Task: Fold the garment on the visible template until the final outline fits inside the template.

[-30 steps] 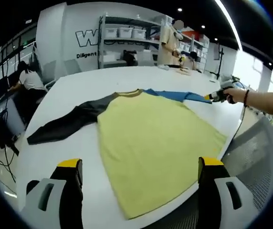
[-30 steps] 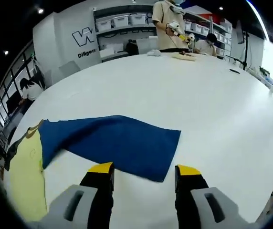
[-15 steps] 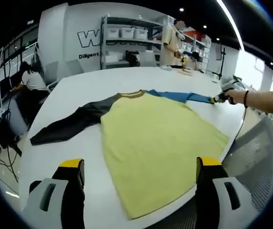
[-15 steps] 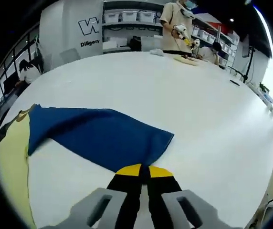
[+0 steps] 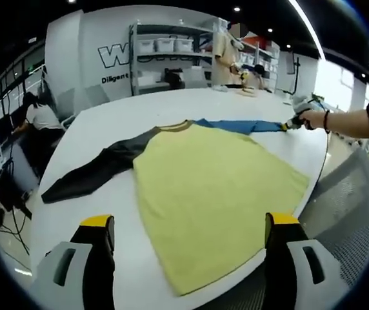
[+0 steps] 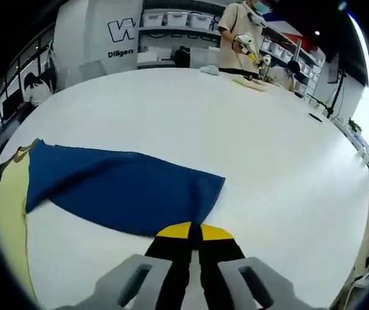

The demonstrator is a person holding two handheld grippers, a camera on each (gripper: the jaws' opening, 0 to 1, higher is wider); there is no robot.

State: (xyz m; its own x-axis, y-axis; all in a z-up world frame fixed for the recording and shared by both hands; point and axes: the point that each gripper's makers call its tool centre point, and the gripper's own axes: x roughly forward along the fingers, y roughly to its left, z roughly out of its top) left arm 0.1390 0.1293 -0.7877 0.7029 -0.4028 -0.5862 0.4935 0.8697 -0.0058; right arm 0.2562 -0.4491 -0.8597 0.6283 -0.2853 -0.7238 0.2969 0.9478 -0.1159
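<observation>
A long-sleeved shirt lies flat on the white table point(image 5: 139, 110). Its yellow body point(image 5: 210, 181) faces me, with a dark grey sleeve point(image 5: 94, 171) stretched out to the left and a blue sleeve point(image 5: 236, 124) to the right. My left gripper point(image 5: 189, 223) hovers open above the shirt's near hem, holding nothing. At the far right a hand holds my right gripper point(image 5: 294, 123) at the blue sleeve's end. In the right gripper view the blue sleeve point(image 6: 120, 187) spreads out ahead, and my right gripper point(image 6: 194, 229) is shut on its cuff edge. The yellow body point(image 6: 7, 200) shows at the left.
The table's edge point(image 5: 313, 174) curves close on the right, with a grey mesh surface point(image 5: 346, 213) beyond it. A person point(image 6: 239, 35) stands at the far side by small items point(image 6: 249, 79). Another person point(image 5: 36, 116) sits off the left. Shelves with bins point(image 5: 165, 48) line the back wall.
My right gripper has gone from open over the blue sleeve's cuff to shut on it, and stays shut. The left gripper has stayed open and has barely moved.
</observation>
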